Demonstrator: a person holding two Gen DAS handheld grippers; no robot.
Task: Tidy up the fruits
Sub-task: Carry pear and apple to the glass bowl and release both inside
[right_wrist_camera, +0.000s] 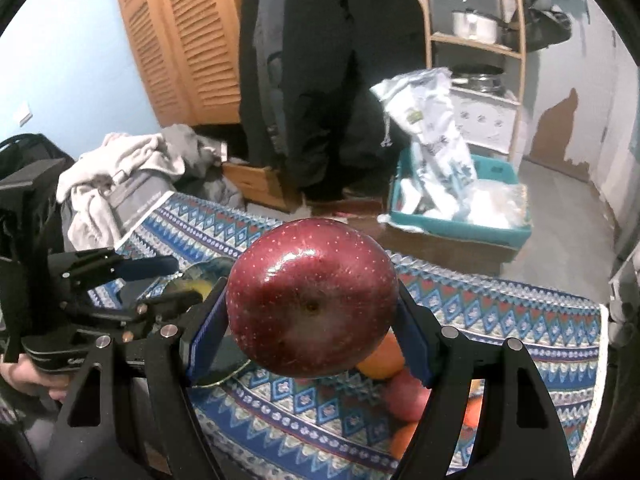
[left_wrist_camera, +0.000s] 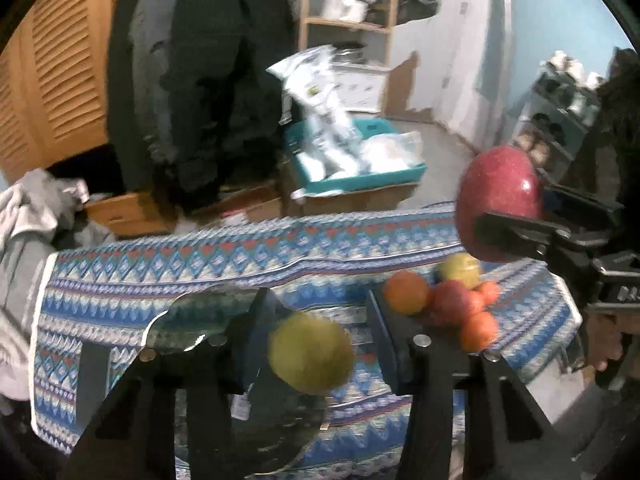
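Observation:
My right gripper [right_wrist_camera: 312, 320] is shut on a dark red apple [right_wrist_camera: 312, 300] and holds it above the patterned blue cloth [right_wrist_camera: 500, 308]; the apple also shows in the left wrist view [left_wrist_camera: 500, 200]. My left gripper [left_wrist_camera: 320, 320] is open; a yellow-green fruit [left_wrist_camera: 310, 354] lies between its fingers, blurred, over a dark glass plate [left_wrist_camera: 188, 320]. I cannot tell whether it touches the plate. A pile of oranges [left_wrist_camera: 406, 292], a reddish apple [left_wrist_camera: 454, 300] and a yellow apple [left_wrist_camera: 460, 270] lies on the cloth at the right.
Beyond the table stand a teal bin [left_wrist_camera: 360, 184] with plastic bags on a cardboard box, a wooden shelf [left_wrist_camera: 348, 24], a person in dark clothes [left_wrist_camera: 200, 80] and a heap of grey clothing [left_wrist_camera: 36, 208] at the left.

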